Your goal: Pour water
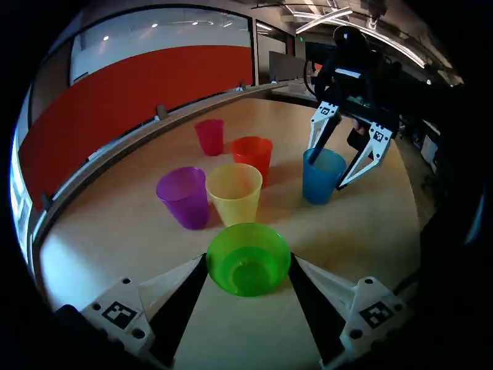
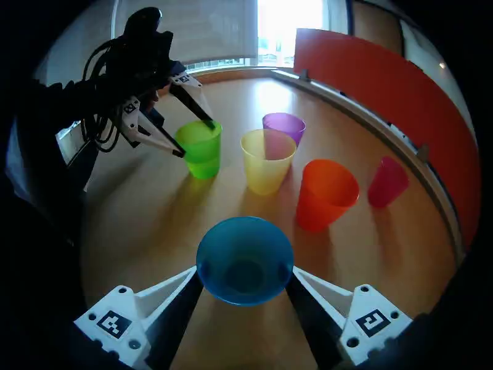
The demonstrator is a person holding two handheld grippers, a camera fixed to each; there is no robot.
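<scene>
**Two cups in hand on the table, the pour not yet begun**

The green translucent plastic cup [image 1: 248,262] stands upright on the round wooden table [image 1: 370,234], and the left gripper [image 1: 247,258] has its fingers closed against both sides. Well apart from it, the blue translucent plastic cup [image 2: 244,259] is clasped the same way by the right gripper [image 2: 244,270]. Whether either cup holds water is too hard to tell. A good pour probably means lifting one cup clear, bringing its rim just over the other's mouth, then tilting slowly with the receiving cup held steady and level. Between the two stand a yellow plastic cup [image 1: 234,192], a purple plastic cup [image 1: 183,197], an orange plastic cup [image 1: 252,157] and, farther off, a pink plastic cup [image 1: 210,136]. These light cups sit on the direct path and could be knocked over, so the lifted cup should travel above them.
</scene>
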